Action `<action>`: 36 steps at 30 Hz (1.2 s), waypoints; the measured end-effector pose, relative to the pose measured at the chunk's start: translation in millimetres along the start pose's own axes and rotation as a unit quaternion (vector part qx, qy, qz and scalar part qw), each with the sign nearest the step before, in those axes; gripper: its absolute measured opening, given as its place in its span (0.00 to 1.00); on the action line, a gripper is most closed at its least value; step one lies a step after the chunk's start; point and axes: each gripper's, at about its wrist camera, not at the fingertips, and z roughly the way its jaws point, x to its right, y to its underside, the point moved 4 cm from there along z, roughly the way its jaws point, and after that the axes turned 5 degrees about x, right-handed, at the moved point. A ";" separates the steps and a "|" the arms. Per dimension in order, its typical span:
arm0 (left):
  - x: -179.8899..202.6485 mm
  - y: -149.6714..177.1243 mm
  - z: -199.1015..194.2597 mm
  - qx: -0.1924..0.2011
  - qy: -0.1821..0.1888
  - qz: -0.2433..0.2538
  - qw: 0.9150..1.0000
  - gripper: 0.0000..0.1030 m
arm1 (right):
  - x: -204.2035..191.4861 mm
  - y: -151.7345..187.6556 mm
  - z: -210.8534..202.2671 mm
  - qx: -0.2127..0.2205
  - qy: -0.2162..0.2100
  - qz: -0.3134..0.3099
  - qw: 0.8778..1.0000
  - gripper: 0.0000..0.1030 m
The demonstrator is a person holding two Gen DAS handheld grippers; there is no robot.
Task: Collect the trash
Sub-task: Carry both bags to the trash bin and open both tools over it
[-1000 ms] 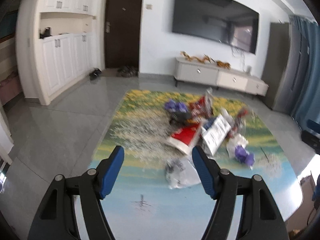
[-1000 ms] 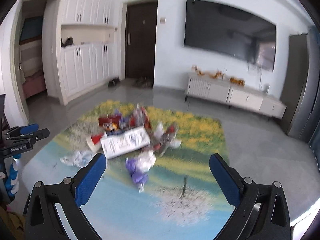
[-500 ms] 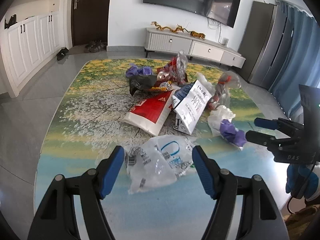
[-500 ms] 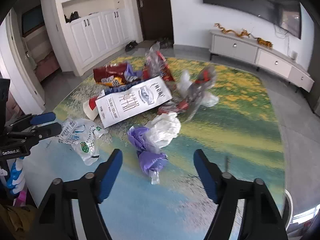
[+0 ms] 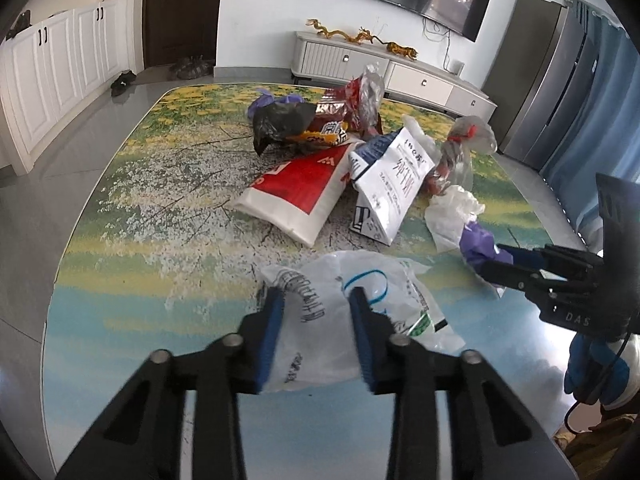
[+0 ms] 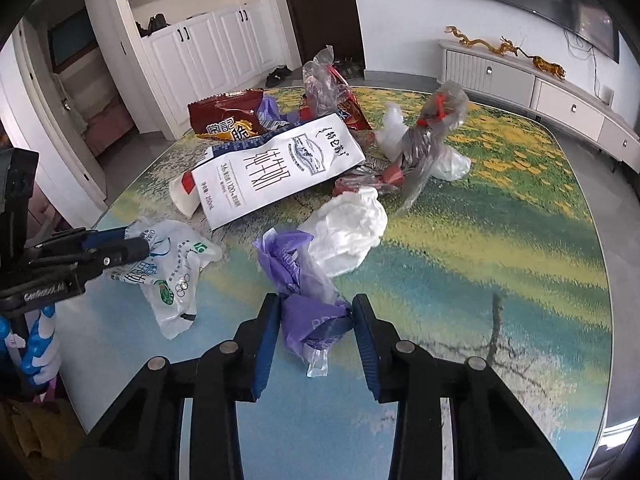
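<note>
A pile of trash lies on a table (image 5: 120, 280) with a painted landscape top. My left gripper (image 5: 316, 312) has its jaws partly closed around a crumpled white plastic bag (image 5: 320, 320) with blue print; the pads touch its sides. The bag also shows in the right wrist view (image 6: 172, 264). My right gripper (image 6: 314, 316) has its jaws partly closed around a crumpled purple plastic bag (image 6: 308, 312), which also shows in the left wrist view (image 5: 478, 244). A white wad (image 6: 348, 232) lies just behind the purple bag.
Farther back lie a white milk carton (image 6: 276, 168), a red-and-white pack (image 5: 304, 184), a black bag (image 5: 280, 120), a red snack bag (image 6: 228, 120) and clear wrappers (image 6: 432, 136). The table edge (image 6: 604, 320) curves at the right. A TV cabinet (image 5: 380, 68) stands beyond.
Both grippers moved down and forward to the table. The left jaws narrowed around the white bag, the right jaws around the purple bag.
</note>
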 end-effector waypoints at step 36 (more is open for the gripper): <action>437.7 -48.2 109.0 -0.050 0.170 0.253 0.951 0.17 | 307.6 168.5 -193.4 0.098 0.257 0.289 0.917 0.40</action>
